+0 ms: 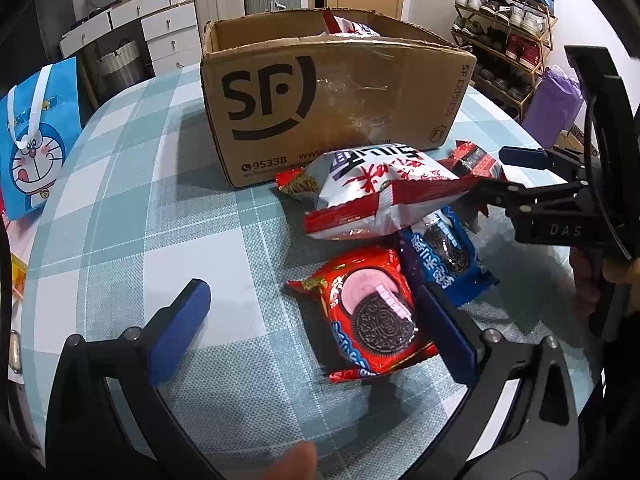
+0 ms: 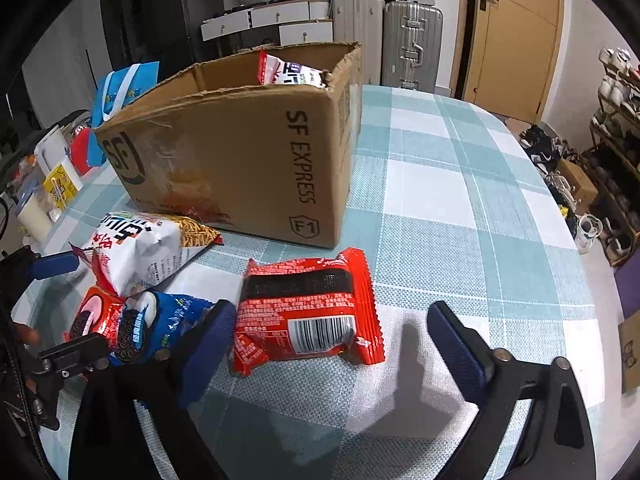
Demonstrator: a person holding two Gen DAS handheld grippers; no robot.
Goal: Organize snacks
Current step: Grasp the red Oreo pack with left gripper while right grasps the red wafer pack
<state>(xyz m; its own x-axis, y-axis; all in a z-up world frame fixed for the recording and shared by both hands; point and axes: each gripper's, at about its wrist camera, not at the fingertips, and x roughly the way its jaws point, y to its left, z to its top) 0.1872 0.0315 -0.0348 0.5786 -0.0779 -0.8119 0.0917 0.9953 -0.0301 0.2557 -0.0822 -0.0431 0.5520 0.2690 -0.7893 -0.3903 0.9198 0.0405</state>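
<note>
An open SF cardboard box (image 1: 320, 92) stands on the checked table and holds one white-red snack bag (image 1: 352, 26); the box also shows in the right wrist view (image 2: 240, 152). In front of it lie a white-red noodle snack bag (image 1: 372, 196), a red Oreo pack (image 1: 372, 312) and a blue Oreo pack (image 1: 444, 256). My left gripper (image 1: 316, 324) is open, low over the table, with the red Oreo pack by its right finger. My right gripper (image 2: 332, 340) is open around a red packet (image 2: 308, 312) lying barcode up.
A blue Doraemon bag (image 1: 36, 136) stands at the table's left edge. Small items (image 2: 52, 176) crowd the table's left side. Suitcases (image 2: 408, 40), drawers and a shoe rack (image 1: 508, 40) stand around the room. The checked tablecloth (image 2: 460, 200) stretches right of the box.
</note>
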